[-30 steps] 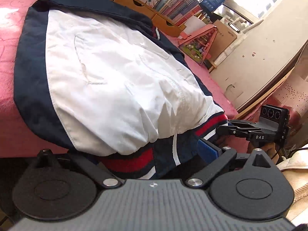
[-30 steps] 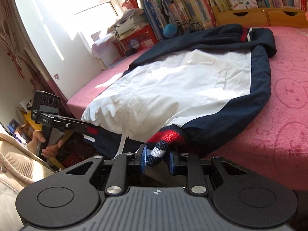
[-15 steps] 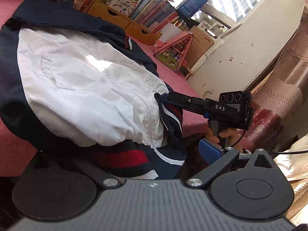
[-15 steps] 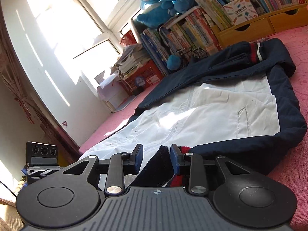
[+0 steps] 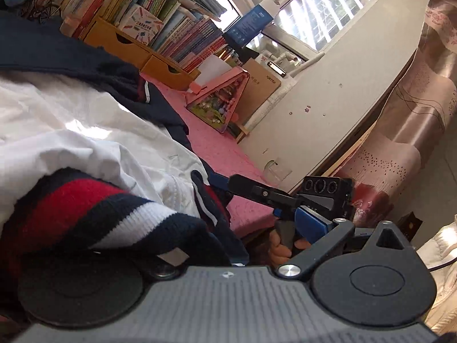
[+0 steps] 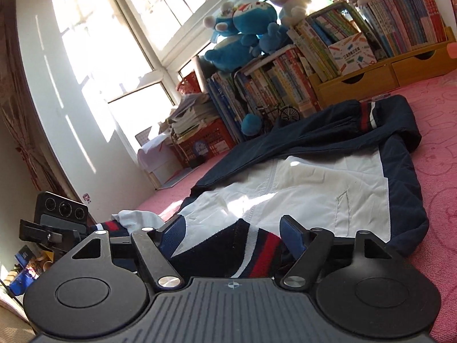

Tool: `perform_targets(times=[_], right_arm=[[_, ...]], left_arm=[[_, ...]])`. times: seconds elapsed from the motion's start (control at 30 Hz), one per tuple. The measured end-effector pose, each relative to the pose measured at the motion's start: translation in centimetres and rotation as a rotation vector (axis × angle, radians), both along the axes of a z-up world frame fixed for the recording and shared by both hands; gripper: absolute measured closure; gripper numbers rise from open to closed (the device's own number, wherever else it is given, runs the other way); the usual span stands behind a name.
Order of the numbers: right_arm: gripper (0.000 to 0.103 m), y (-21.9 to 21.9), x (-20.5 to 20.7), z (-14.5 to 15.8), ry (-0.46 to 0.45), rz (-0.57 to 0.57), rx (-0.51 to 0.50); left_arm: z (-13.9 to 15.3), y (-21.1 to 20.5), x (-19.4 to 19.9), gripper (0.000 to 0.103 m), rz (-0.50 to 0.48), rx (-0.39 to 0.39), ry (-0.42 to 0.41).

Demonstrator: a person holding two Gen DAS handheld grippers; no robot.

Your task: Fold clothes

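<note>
A white and navy jacket (image 5: 85,131) lies spread on the pink bed (image 5: 222,154). Its red, white and navy striped hem (image 5: 85,208) is draped over the left side of my left gripper (image 5: 228,217), hiding that finger. The right pad (image 5: 311,225) stands far out, so this gripper is open. In the right wrist view my right gripper (image 6: 234,228) is open, and the hem (image 6: 251,248) lies loose between its pads on the jacket (image 6: 314,188). From the left wrist view, the right gripper (image 5: 225,181) touches the hem's other end.
Bookshelves with wooden drawers (image 6: 371,77) and plush toys (image 6: 242,28) line the far side of the bed (image 6: 437,200). A red crate (image 6: 205,140) and a pink triangular stand (image 5: 220,100) sit by the windows. A hand (image 5: 282,245) holds the right gripper's handle.
Both grippers lifted the hem from the bed's near edge and carried it up over the jacket. The right gripper opened and let go of the hem.
</note>
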State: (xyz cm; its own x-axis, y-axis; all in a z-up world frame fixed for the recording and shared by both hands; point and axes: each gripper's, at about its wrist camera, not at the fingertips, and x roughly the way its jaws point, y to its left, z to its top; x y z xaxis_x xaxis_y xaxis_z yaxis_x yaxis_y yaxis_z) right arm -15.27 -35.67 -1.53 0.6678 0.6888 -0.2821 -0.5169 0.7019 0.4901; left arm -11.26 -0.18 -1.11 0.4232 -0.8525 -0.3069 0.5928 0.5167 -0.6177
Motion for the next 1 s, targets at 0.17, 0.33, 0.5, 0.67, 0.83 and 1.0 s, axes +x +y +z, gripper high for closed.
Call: perform_targets(times=[0.17, 0.33, 0.5, 0.67, 0.83, 1.0], right_arm=[[0.018, -0.7, -1.8, 2.0, -0.121, -0.071, -0.151], [0.014, 1.0, -4.8, 2.9, -0.257, 0.024, -0.374], [0.011, 4.0, -4.9, 2.8, -0.311, 0.123, -0.476], [0.075, 5.1, -1.1, 3.1, -0.294, -0.001, -0.523], [0.084, 6.3, 2.8, 3.4, -0.275, -0.125, -0.568], [0.089, 5.8, 10.3, 2.6, -0.140, -0.205, -0.490]], left_arm=[[-0.7, 0.1, 5.8, 0.001, 0.140, 0.031, 0.075], [-0.5, 1.7, 8.9, 0.001, 0.189, -0.071, 0.172], [-0.3, 1.7, 9.4, 0.000, 0.200, -0.050, 0.179], [-0.1, 1.2, 8.5, 0.000, 0.192, 0.031, 0.149], [1.1, 0.2, 5.7, 0.000, 0.181, 0.234, 0.045], [2.0, -0.5, 3.1, 0.001, 0.126, 0.361, -0.029]])
